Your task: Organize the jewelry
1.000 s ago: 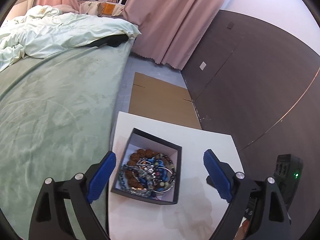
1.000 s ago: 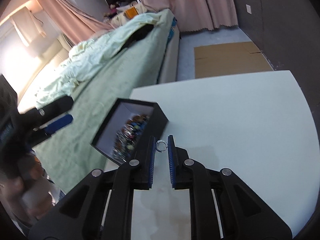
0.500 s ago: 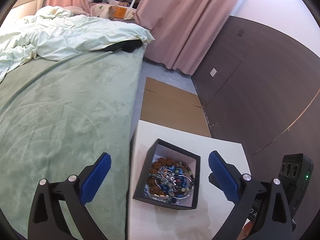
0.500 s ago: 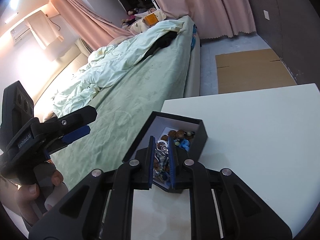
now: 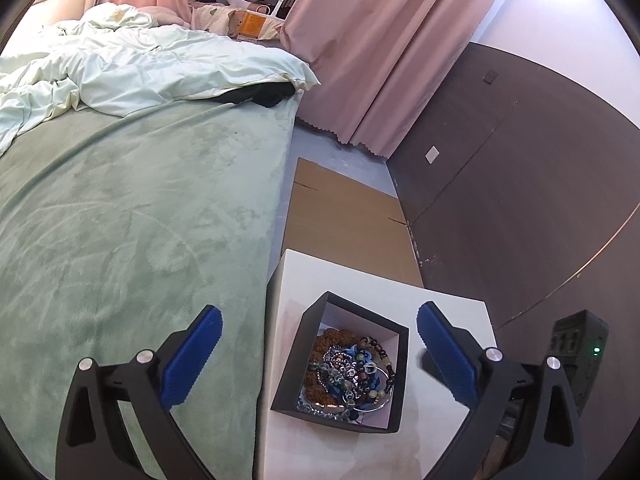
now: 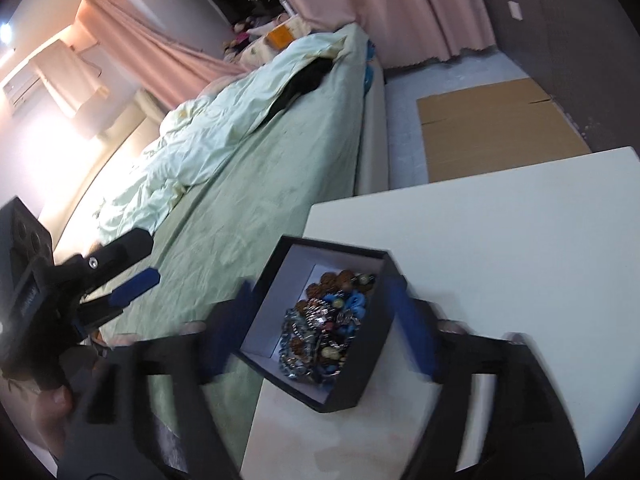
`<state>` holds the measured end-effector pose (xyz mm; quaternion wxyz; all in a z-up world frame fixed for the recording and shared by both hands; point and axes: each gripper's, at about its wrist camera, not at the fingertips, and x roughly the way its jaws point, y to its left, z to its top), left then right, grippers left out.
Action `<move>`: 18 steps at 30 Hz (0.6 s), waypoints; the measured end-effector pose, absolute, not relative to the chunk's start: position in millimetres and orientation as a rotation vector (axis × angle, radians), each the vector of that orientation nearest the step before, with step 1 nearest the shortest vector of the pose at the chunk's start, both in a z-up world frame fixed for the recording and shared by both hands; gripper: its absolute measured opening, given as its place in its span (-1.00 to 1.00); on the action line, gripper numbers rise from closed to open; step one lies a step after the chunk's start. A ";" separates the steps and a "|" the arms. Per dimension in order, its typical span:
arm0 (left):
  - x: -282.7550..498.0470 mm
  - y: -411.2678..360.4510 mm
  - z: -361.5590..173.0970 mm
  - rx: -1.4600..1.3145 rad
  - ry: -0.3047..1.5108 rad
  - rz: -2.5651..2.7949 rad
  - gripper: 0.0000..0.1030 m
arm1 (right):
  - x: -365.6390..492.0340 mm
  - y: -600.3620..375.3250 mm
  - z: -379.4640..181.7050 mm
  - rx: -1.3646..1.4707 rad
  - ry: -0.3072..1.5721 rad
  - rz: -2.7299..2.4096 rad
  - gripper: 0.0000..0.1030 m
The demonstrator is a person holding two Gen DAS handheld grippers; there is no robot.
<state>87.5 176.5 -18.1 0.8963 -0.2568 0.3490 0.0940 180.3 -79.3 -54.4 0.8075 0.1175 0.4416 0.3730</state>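
Black box full of beads on white desk, beside green bed. Left gripper jaws wide apart, holding nothing. Right gripper jaws wide apart too, blurry.

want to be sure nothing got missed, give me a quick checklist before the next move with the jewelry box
1. Right tool open and empty: ok, though blurred.
2. Left tool open, holding nothing: ok.
3. Jewelry piled inside the black box: ok.
4. Box upright on the white table: ok.
5. Box away from the table edge: not ok, it sits at the edge beside the bed.
6. Loose pieces left on the table: none seen.
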 end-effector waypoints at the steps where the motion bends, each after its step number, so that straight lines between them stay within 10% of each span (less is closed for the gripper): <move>1: 86.8 175.9 -18.3 -0.531 0.723 0.199 0.84 | 180.2 -82.4 -52.1 0.251 0.940 0.799 0.67; 18: 80.2 124.8 -25.7 -0.428 0.796 0.141 0.84 | 157.8 -146.7 -35.1 0.209 0.938 0.660 0.91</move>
